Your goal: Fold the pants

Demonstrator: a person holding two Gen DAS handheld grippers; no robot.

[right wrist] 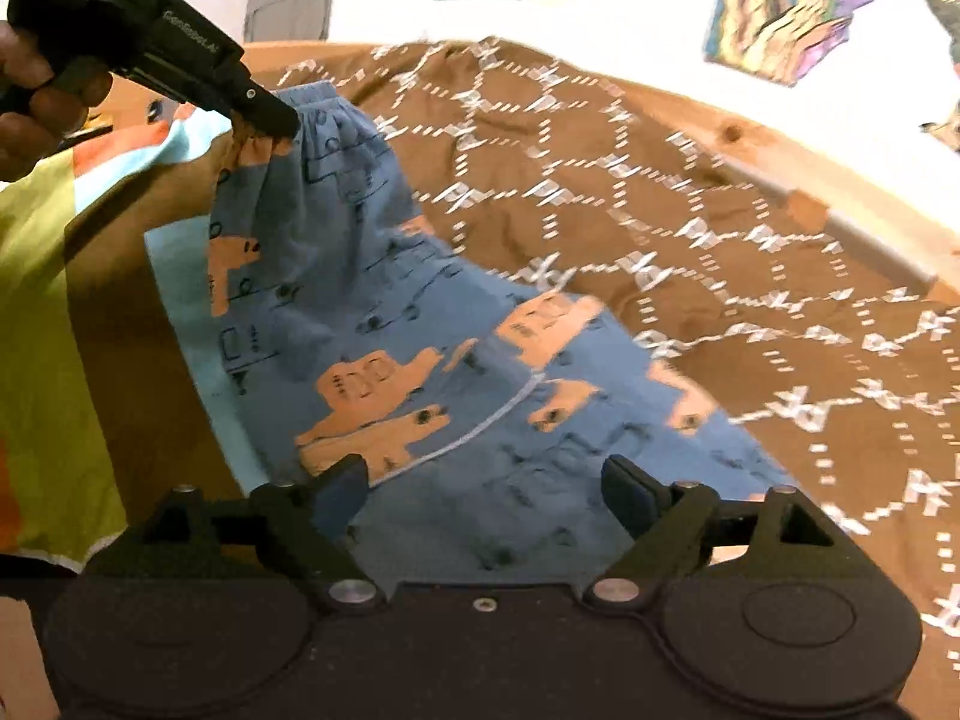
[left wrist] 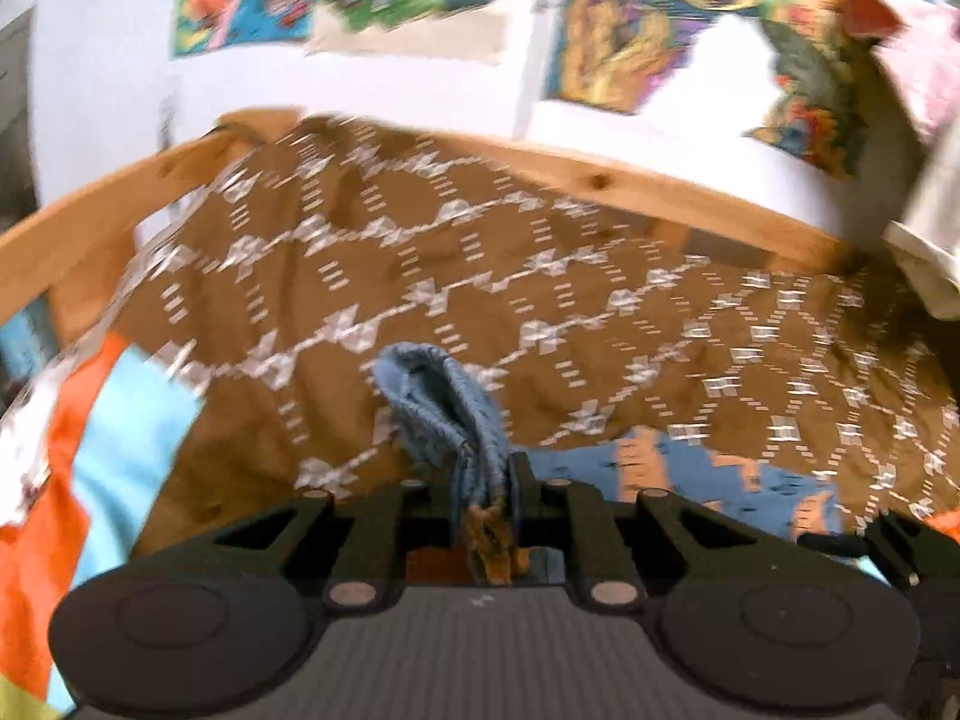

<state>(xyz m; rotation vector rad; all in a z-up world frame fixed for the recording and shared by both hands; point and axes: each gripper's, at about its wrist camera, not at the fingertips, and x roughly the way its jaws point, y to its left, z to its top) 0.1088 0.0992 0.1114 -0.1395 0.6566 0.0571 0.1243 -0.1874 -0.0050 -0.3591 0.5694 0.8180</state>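
Small blue pants (right wrist: 432,324) with orange vehicle prints lie on a brown patterned bedspread (right wrist: 690,228). My left gripper (left wrist: 486,474) is shut on the bunched elastic waistband (left wrist: 438,402) and holds it up off the bed. In the right wrist view the left gripper (right wrist: 270,114) shows at the upper left, lifting that waistband so the cloth drapes down from it. My right gripper (right wrist: 486,486) is open and empty, low over the lower part of the pants, one finger on each side of the blue cloth.
A wooden bed frame (left wrist: 600,180) runs along the far edge, with a white wall and colourful posters (left wrist: 648,30) behind. An orange, light-blue and yellow-green cloth (right wrist: 54,276) lies at the left. A pink soft thing (left wrist: 912,48) sits at the upper right.
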